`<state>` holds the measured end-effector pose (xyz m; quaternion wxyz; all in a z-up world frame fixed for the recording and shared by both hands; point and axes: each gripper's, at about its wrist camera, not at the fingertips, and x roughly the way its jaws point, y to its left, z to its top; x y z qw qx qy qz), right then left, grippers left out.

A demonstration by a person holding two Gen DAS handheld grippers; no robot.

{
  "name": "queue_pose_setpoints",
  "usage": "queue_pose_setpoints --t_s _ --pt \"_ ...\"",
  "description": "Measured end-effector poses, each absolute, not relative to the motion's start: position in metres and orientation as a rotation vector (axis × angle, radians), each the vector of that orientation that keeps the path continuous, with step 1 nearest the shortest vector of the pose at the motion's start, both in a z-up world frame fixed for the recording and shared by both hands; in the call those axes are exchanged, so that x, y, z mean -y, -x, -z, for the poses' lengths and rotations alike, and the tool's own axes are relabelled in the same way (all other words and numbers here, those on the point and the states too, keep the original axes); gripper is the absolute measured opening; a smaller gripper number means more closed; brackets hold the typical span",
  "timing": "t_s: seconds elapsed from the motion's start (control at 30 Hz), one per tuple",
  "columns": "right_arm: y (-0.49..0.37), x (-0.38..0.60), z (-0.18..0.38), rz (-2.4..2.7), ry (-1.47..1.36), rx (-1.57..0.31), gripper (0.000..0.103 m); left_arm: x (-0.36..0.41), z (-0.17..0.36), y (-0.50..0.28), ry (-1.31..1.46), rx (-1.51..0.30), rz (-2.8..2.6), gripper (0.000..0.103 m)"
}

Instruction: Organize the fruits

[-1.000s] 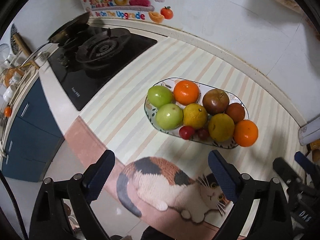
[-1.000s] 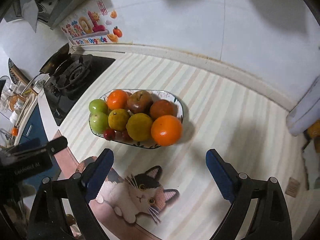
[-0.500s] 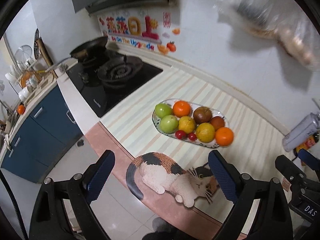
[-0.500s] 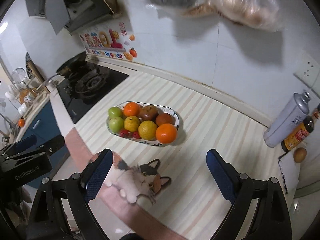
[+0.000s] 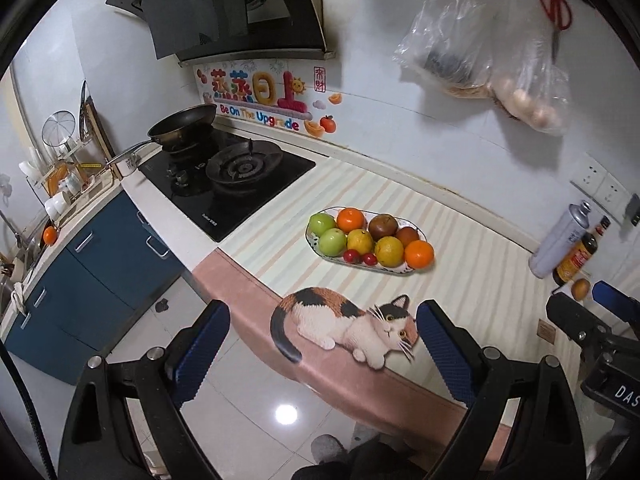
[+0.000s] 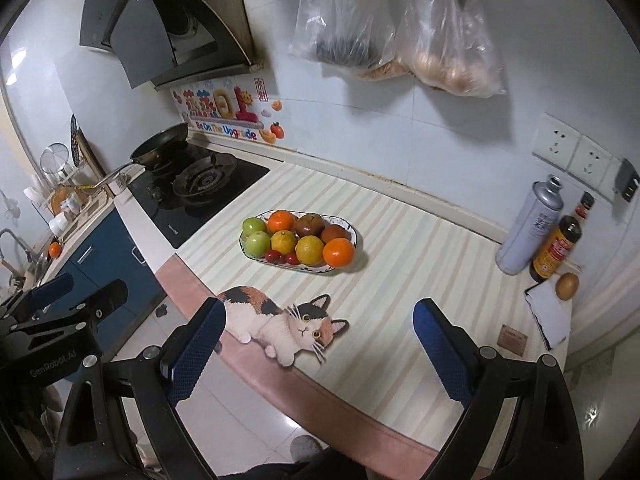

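Observation:
An oval patterned plate (image 5: 416, 233) (image 6: 353, 233) stands on the striped counter, filled with fruit: two green apples (image 5: 332, 241) (image 6: 258, 243), oranges (image 5: 419, 254) (image 6: 339, 252), yellow citrus (image 5: 389, 250), brown fruits (image 5: 382, 225) and small red tomatoes (image 5: 352, 256) (image 6: 273, 256). My left gripper (image 5: 322, 344) is open and empty, held back off the counter's front edge, well short of the plate. My right gripper (image 6: 320, 340) is open and empty, also back over the counter's front edge. Each gripper shows in the other's view.
A cat-shaped mat (image 5: 348, 322) (image 6: 280, 320) lies at the counter's front edge. A gas hob (image 5: 228, 178) with a pan (image 5: 182, 126) is at the left. A spray can (image 6: 528, 232), a sauce bottle (image 6: 556, 250), an egg (image 6: 566, 285) and a notepad (image 6: 550, 316) stand at the right. Bags (image 6: 400, 32) hang on the wall.
Both grippers have pulled back and up from the plate, so the fruit looks smaller and more of the kitchen shows. Both stay open and empty.

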<state>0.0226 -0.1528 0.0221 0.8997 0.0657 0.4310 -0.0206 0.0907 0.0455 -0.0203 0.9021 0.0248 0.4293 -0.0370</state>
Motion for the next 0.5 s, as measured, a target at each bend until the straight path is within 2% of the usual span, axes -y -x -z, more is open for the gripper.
queue_pose_setpoints --t_s 0.5 --pt "-0.006 0.152 -0.053 -0.029 -0.115 -0.874 0.097 -0.047 -0.011 -0.059 -0.024 -0.817 0.050 0.096"
